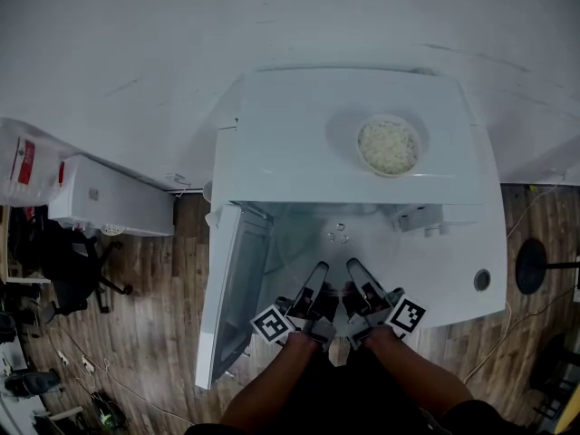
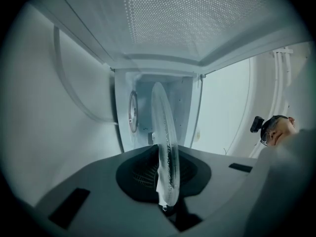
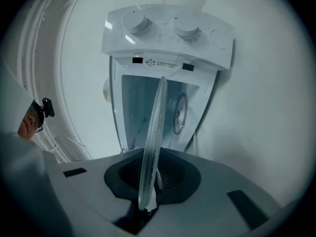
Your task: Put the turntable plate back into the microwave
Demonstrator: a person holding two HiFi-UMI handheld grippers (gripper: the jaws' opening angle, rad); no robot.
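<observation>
The clear glass turntable plate point(image 1: 337, 236) is held level in front of the open mouth of the white microwave point(image 1: 344, 125). Its near rim sits between both grippers. My left gripper point(image 1: 318, 270) is shut on the rim, and in the left gripper view the plate point(image 2: 164, 142) runs edge-on out of the jaws point(image 2: 167, 197) toward the cavity point(image 2: 143, 115). My right gripper point(image 1: 354, 267) is shut on the rim beside it. The right gripper view shows the plate point(image 3: 153, 137) edge-on from its jaws point(image 3: 147, 201), pointing at the cavity below the two-knob control panel point(image 3: 165, 28).
The microwave door point(image 1: 234, 288) hangs open at the left. A bowl of rice point(image 1: 389, 146) stands on top of the microwave. The microwave rests on a white table point(image 1: 462, 275). A dark office chair point(image 1: 72, 265) and a white unit point(image 1: 109, 198) stand on the wooden floor at left.
</observation>
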